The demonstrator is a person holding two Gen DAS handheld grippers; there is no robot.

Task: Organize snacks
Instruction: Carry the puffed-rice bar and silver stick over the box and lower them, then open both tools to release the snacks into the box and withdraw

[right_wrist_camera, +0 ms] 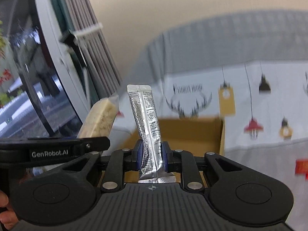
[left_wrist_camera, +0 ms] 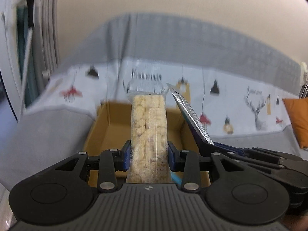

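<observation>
On the left, our left tongs (left_wrist_camera: 148, 156) are closed around a clear bar (left_wrist_camera: 148, 127) of pale puffed snack, pads pinching its sides near the lower end. The bar's long axis runs straight out along the fingers, its sealed tip pointing away from us. Beyond and below it sits the open box (left_wrist_camera: 107, 127), resting on a grey sofa (left_wrist_camera: 48, 130) with a printed cloth (left_wrist_camera: 240, 96) over it; the bar hangs over the box's opening.

To the right, our right tongs (right_wrist_camera: 153, 156) are clamped on a silver sachet (right_wrist_camera: 147, 119), also gripped low and standing lengthwise along the fingers, slightly twisted. The box (right_wrist_camera: 192, 132) lies just ahead of and under it, too.

The two tongs sit close side by side, each seeing the other's snack leaning in at its edge. Both look about equally near the box, so we judge either could drop first: tip forward and down, then let go. The blur makes the box's contents unreadable.
</observation>
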